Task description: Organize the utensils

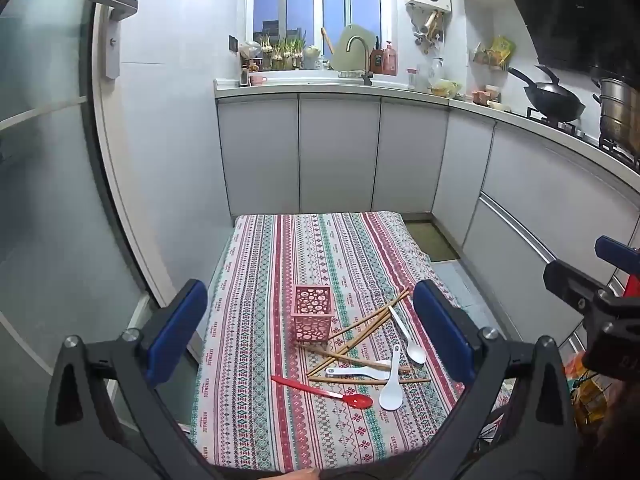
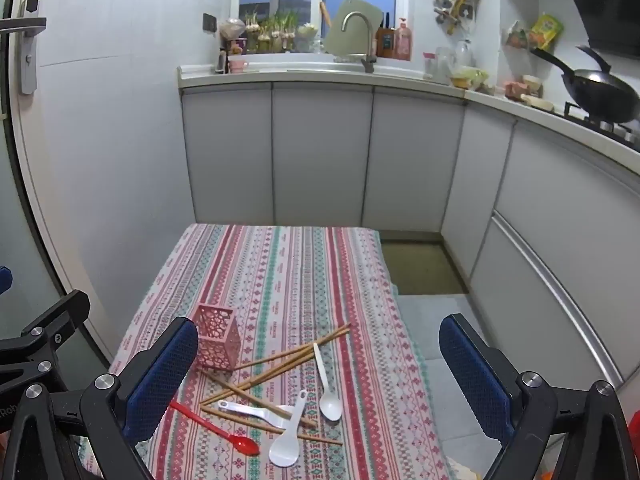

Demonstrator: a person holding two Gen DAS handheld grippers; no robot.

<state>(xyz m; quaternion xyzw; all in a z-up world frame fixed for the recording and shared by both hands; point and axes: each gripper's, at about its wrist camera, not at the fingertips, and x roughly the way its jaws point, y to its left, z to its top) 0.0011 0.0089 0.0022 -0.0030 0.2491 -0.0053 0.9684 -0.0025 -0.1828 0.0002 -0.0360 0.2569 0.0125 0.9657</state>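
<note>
Jaws of both tools spread wide, nothing between the pads. Left gripper (image 1: 310, 336): blue-padded fingers, held above the near end of the table. Right gripper (image 2: 318, 384): same build, same pose, beside it; its black body shows at the right edge of the left view.

Table: covered with a striped patterned tablecloth (image 1: 280, 248).

Pink perforated utensil holder (image 1: 313, 314): square, upright, empty as far as visible, toward the table's near middle.

Wooden chopsticks (image 1: 372, 320): several, scattered and crossing one another, just right of the holder and touching its base.

White spoons, three: one slim (image 1: 407, 336), lying over the chopsticks; one small (image 1: 356, 372); one broad-bowled (image 1: 391, 380), overlapping the small one.

Red spoon (image 1: 324, 392): nearest the viewer, left of the white spoons, apart from the holder.
</note>
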